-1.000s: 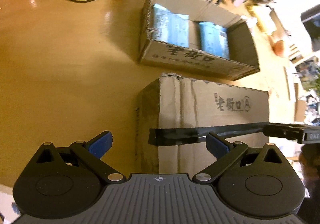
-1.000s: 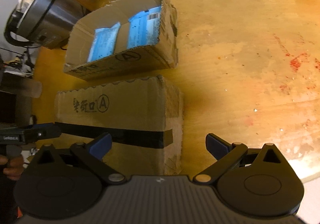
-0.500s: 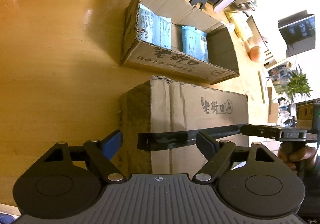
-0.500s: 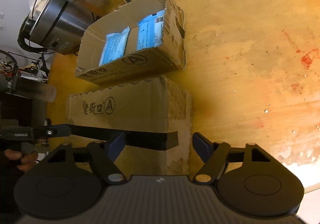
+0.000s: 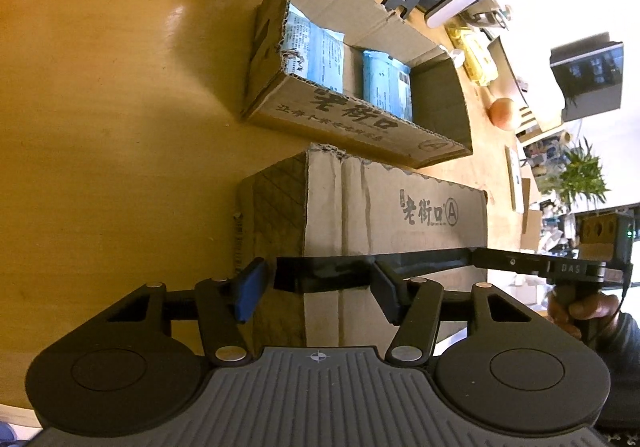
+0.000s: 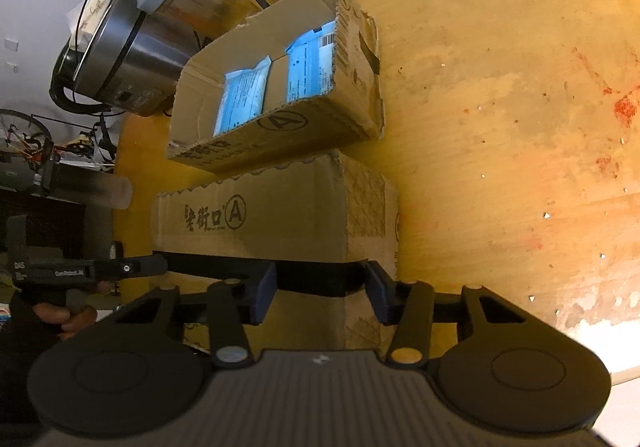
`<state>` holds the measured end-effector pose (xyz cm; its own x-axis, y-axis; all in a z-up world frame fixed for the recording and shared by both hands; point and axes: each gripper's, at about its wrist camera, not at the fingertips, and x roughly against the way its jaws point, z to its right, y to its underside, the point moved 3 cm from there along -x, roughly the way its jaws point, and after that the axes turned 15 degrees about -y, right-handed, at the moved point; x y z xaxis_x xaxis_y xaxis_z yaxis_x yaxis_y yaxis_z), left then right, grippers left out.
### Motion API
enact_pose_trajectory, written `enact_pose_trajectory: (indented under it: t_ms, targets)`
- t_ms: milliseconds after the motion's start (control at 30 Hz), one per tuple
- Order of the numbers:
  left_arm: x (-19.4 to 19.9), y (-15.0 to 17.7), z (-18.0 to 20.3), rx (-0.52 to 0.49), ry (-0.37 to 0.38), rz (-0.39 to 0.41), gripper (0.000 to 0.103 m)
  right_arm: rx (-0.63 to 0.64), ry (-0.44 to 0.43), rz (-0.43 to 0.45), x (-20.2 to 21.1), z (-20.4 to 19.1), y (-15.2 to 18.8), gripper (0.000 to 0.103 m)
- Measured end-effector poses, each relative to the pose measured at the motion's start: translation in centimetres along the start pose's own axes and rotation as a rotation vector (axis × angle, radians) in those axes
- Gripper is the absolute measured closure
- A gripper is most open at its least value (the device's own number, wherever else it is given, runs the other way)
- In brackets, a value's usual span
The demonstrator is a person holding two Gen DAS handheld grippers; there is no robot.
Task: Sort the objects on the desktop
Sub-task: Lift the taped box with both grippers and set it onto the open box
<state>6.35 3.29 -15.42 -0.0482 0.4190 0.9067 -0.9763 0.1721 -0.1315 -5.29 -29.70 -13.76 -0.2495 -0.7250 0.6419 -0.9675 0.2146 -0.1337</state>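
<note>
Cardboard box, closed (image 5: 396,219), banded with black tape, stood on the wooden bench (image 5: 100,107) just in front of an open box (image 5: 360,127) holding blue packets (image 5: 320,51). Left tongs (image 5: 316,291): wide apart a second before, by this moment drawn in around the closed box's left end corner; blue pads beside the tape band, contact with the cardboard not clear. Right tongs (image 6: 320,293): likewise narrowed from wide apart, jaws closing around the right end corner, pads flanking the band. Both views had swung slightly, showing more of the far clutter. Boxes themselves unmoved.
</note>
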Motion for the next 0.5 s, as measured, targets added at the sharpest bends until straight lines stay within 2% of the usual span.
enact_pose_trajectory:
  t_ms: [500]
  targets:
    - [1.2, 1.3, 1.0, 0.008, -0.029, 0.036, 0.050, -0.012, 0.019, -0.003, 0.7, -0.6, 0.9, 0.064]
